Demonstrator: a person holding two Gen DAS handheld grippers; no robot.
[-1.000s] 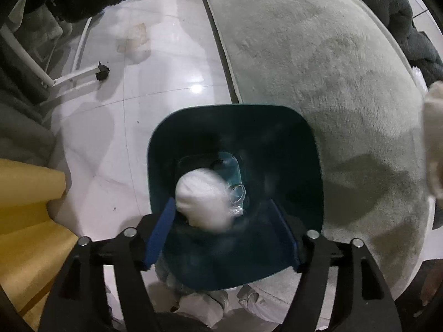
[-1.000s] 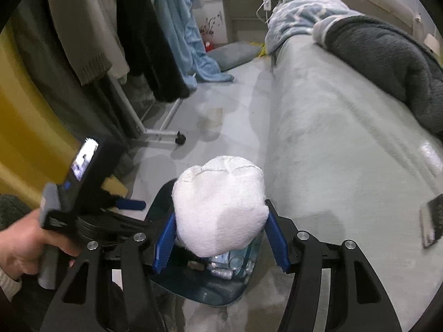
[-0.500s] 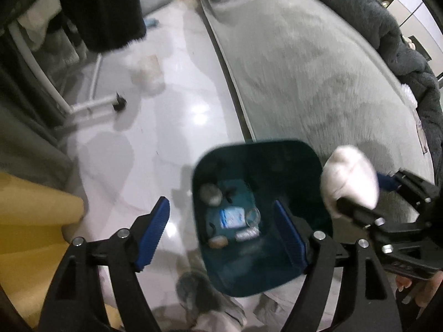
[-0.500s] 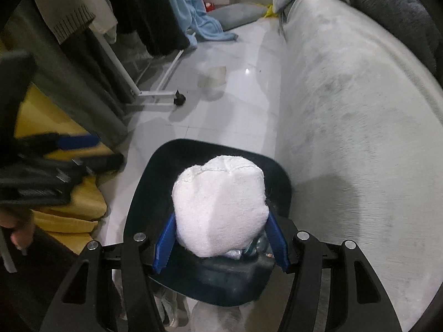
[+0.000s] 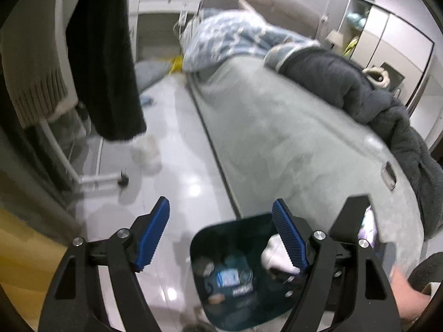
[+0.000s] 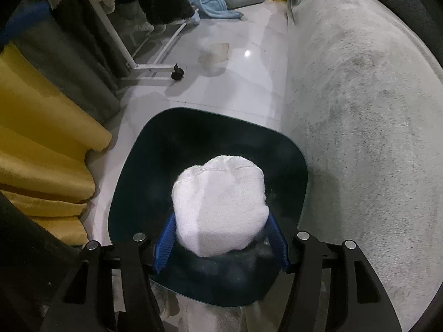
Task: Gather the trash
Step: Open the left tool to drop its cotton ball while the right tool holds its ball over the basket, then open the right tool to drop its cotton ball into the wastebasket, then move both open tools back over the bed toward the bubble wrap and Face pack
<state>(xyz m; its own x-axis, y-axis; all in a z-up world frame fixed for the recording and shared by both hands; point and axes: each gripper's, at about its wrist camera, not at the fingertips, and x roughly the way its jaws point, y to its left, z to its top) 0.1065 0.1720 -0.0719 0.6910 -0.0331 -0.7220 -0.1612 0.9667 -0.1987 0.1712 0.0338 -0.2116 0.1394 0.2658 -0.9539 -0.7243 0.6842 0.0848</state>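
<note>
My right gripper (image 6: 220, 242) is shut on a white cloth ball (image 6: 220, 207) and holds it over the open mouth of the dark teal trash bin (image 6: 130, 166). In the left wrist view the bin (image 5: 202, 238) stands on the floor by the bed, with several wrappers and small bits of trash inside. The cloth ball (image 5: 275, 251) shows there at the bin's right side, partly behind my right finger pad. My left gripper (image 5: 221, 235) is open and empty, raised above and left of the bin.
A grey plush bed (image 6: 360, 96) runs along the right, with a dark blanket (image 5: 360, 94) and blue quilt (image 5: 229, 36). A clothes rack (image 6: 155, 69) with hanging garments stands left. Yellow fabric (image 6: 41, 144) lies beside the bin. The white tile floor (image 5: 177, 171) lies between.
My left gripper has let go of a white wad into the bin, pulled back and tilted up toward the room. My right gripper has carried the cloth ball over the bin.
</note>
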